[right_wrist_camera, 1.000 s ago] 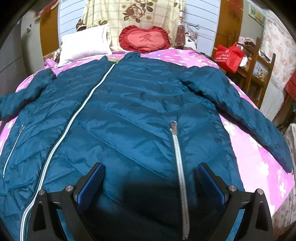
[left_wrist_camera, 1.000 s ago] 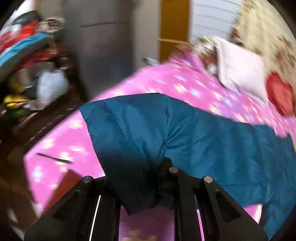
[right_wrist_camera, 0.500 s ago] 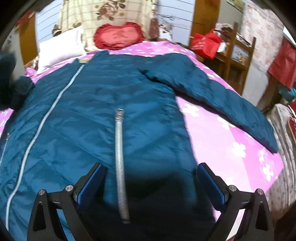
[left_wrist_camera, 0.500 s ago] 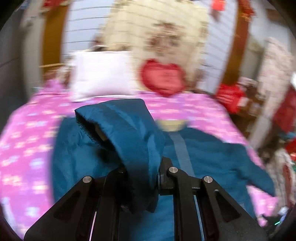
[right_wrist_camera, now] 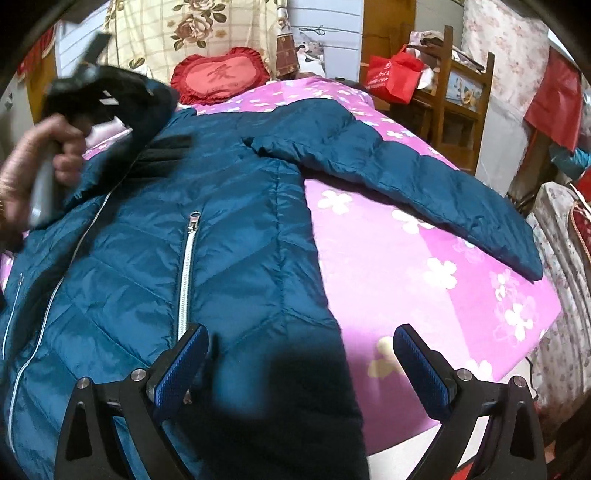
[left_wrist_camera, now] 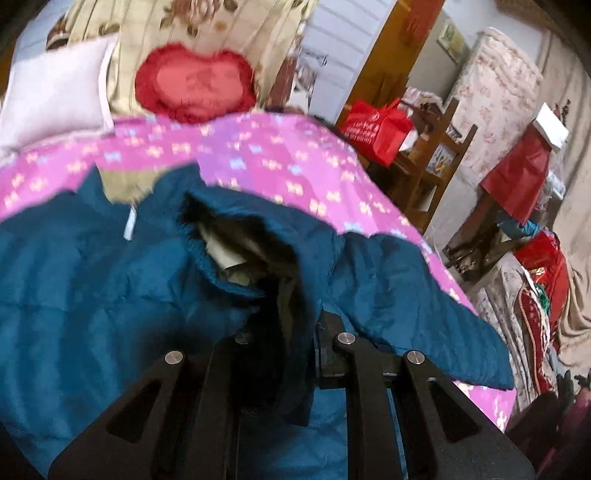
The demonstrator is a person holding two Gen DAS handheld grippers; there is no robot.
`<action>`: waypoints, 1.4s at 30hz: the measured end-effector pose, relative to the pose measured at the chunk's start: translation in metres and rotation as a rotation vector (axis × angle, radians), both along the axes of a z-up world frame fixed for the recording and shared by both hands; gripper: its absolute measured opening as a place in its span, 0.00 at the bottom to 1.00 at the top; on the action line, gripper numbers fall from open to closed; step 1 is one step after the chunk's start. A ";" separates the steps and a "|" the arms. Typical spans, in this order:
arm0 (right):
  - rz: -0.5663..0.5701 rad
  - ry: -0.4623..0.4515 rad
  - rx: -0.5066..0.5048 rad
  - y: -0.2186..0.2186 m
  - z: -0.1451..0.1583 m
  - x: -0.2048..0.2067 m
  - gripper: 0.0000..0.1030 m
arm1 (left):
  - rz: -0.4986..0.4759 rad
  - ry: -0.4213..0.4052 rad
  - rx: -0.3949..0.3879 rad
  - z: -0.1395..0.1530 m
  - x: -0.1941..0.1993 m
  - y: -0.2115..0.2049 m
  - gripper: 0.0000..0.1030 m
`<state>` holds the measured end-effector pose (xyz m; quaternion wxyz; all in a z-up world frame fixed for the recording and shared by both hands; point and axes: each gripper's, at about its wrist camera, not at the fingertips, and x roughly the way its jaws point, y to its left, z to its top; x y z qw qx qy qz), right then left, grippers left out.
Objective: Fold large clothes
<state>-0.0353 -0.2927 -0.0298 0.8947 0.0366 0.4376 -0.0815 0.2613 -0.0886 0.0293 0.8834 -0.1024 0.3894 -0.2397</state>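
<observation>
A bed (right_wrist_camera: 424,258) under a pink flowered sheet fills the room. At its head a white pillow (left_wrist_camera: 55,92) and a red heart cushion (right_wrist_camera: 221,79) lean against a cream floral blanket (right_wrist_camera: 192,33). Behind runs a white slatted wall (right_wrist_camera: 332,22) with orange wooden posts. A wooden chair (right_wrist_camera: 465,107) beside the bed carries a red bag (right_wrist_camera: 393,75).

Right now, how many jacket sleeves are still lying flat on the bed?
1: the right-side sleeve lies stretched across the pink bedspread. The other sleeve is lifted, clamped in the left gripper over the jacket.
</observation>
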 end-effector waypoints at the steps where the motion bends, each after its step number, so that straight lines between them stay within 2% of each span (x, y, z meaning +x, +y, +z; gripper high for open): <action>1: 0.000 0.001 0.003 -0.002 0.000 -0.001 0.97 | 0.003 0.016 0.005 -0.009 -0.002 -0.010 0.14; 2: -0.001 0.002 0.005 -0.002 0.000 -0.002 0.96 | 0.007 0.034 0.012 -0.016 -0.002 -0.017 0.16; 4: -0.007 0.004 0.010 -0.005 -0.001 -0.003 0.96 | -0.012 0.076 0.004 -0.030 0.002 -0.033 0.44; 6: -0.014 0.003 0.015 -0.006 0.000 0.000 0.96 | -0.027 0.080 0.010 -0.036 -0.004 -0.040 0.60; 8: -0.023 0.002 0.014 -0.006 -0.001 0.001 0.96 | -0.039 0.076 0.008 -0.032 -0.016 -0.040 0.67; 12: -0.051 -0.012 -0.019 -0.004 0.001 0.004 0.96 | -0.060 0.082 -0.056 -0.020 -0.039 -0.018 0.67; 16: -0.109 -0.088 -0.082 0.002 0.013 0.006 0.96 | -0.004 0.050 -0.059 -0.007 -0.056 0.033 0.68; 21: -0.098 -0.231 -0.094 0.025 0.035 0.019 0.97 | 0.229 0.004 0.068 -0.006 -0.058 0.130 0.69; 24: -0.023 -0.252 -0.065 0.046 0.045 0.057 0.97 | 0.350 -0.034 0.178 -0.016 -0.048 0.174 0.69; 26: 0.052 -0.254 -0.045 0.061 0.050 0.090 0.97 | 0.426 -0.042 0.281 -0.030 -0.040 0.192 0.69; 28: 0.127 -0.235 -0.040 0.084 0.054 0.135 0.95 | 0.481 -0.012 0.345 -0.052 -0.030 0.210 0.69; 29: 0.148 -0.234 -0.026 0.095 0.055 0.150 0.94 | 0.499 0.017 0.347 -0.065 -0.028 0.219 0.69; 30: 0.179 -0.225 0.009 0.110 0.055 0.174 0.93 | 0.523 0.081 0.291 -0.079 -0.024 0.232 0.69; 31: 0.196 -0.221 0.027 0.120 0.056 0.188 0.91 | 0.542 0.089 0.246 -0.082 -0.025 0.239 0.69; 32: 0.216 -0.220 0.047 0.133 0.055 0.205 0.88 | 0.559 0.083 0.234 -0.085 -0.027 0.240 0.69; 34: 0.289 -0.198 0.092 0.158 0.049 0.241 0.87 | 0.569 0.079 0.285 -0.088 -0.027 0.235 0.70; 37: 0.361 -0.091 0.078 0.176 0.017 0.286 0.77 | 0.571 0.090 0.307 -0.090 -0.026 0.233 0.71; 39: 0.345 -0.005 0.038 0.159 -0.007 0.301 0.64 | 0.571 0.095 0.297 -0.089 -0.022 0.235 0.71; 40: 0.320 0.011 0.048 0.139 -0.016 0.302 0.62 | 0.569 0.098 0.298 -0.089 -0.021 0.234 0.72; 41: 0.300 0.002 0.100 0.118 -0.019 0.300 0.58 | 0.568 0.100 0.308 -0.090 -0.020 0.233 0.72; 42: 0.264 -0.008 0.153 0.094 -0.021 0.296 0.47 | 0.568 0.101 0.315 -0.087 -0.021 0.231 0.72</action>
